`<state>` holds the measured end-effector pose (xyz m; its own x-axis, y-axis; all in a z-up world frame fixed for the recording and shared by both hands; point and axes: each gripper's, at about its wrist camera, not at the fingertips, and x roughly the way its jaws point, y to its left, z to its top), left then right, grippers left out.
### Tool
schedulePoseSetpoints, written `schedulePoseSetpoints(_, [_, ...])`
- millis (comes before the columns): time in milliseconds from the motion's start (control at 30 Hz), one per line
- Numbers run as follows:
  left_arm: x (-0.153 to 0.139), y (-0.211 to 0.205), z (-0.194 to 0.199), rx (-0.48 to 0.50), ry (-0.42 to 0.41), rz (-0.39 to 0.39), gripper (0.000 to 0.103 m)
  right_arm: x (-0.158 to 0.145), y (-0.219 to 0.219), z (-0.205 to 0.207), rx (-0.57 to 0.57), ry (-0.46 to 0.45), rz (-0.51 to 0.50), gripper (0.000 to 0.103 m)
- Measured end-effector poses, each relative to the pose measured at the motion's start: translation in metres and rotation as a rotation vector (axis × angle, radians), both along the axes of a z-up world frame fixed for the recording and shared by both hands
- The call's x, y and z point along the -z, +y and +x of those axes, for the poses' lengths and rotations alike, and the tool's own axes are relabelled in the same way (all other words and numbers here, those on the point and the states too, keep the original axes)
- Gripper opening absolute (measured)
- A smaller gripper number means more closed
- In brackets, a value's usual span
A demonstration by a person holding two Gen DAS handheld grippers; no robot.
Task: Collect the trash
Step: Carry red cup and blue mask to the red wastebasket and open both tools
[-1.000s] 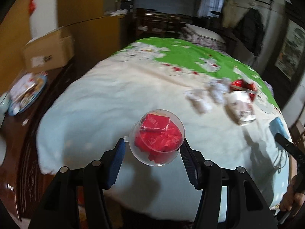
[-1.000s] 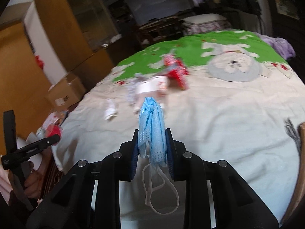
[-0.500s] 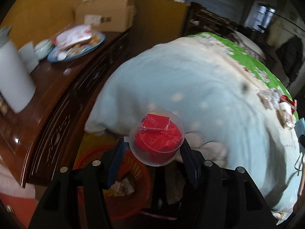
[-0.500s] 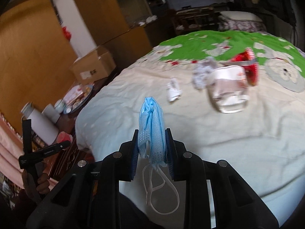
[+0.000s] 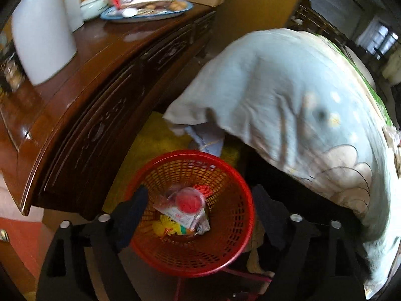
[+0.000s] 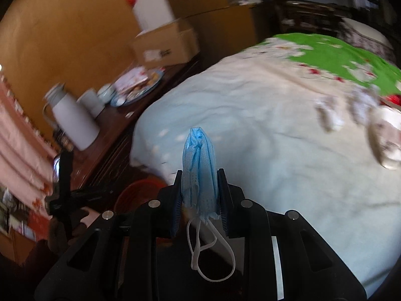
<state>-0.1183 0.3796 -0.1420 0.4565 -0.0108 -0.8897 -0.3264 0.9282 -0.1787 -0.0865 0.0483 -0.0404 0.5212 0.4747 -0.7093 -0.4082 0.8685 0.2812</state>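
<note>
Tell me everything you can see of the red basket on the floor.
The red basket is round, open-topped, of lattice plastic with a solid rim. It stands upright on the floor between the dark wooden cabinet and the draped bedcover. Inside lie a clear cup of red scraps and wrappers.

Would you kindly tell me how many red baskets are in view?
1: the red basket sits on the floor between the wooden sideboard and the bed; others may be hidden.
</note>
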Motion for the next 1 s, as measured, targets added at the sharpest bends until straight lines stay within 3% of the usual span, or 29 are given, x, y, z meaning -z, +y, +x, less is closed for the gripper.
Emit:
schedulePoseSetpoints(367, [0.030, 0.054, -0.012, -0.143, 0.033, -0.096, 0.090, 0.028, 0.125, 0.007, -0.278, 0.128, -0.024, 0.027])
schedulePoseSetpoints(500, [0.042, 0.074, -0.018, -0.196, 0.054, -0.146, 0.091, 0.039, 0.166, 0.011, -0.370, 0.186, -0.014, 0.033])
schedulePoseSetpoints(533, [0.044, 0.077, -0.019, -0.209, 0.057, -0.158, 0.091, 0.043, 0.175, 0.012, -0.392, 0.214, -0.016, 0.045])
schedulePoseSetpoints(567, [0.046, 0.081, -0.020, -0.222, 0.060, -0.171, 0.091, 0.046, 0.179, 0.012, -0.401, 0.230, -0.014, 0.056])
schedulePoseSetpoints(633, [0.050, 0.089, -0.021, -0.239, 0.062, -0.185, 0.091, 0.049, 0.181, 0.012, -0.398, 0.231, -0.019, 0.062])
schedulePoseSetpoints(1000, [0.046, 0.078, -0.009, -0.200, 0.061, -0.135, 0.091, 0.053, 0.160, 0.025, -0.325, 0.252, -0.011, 0.062])
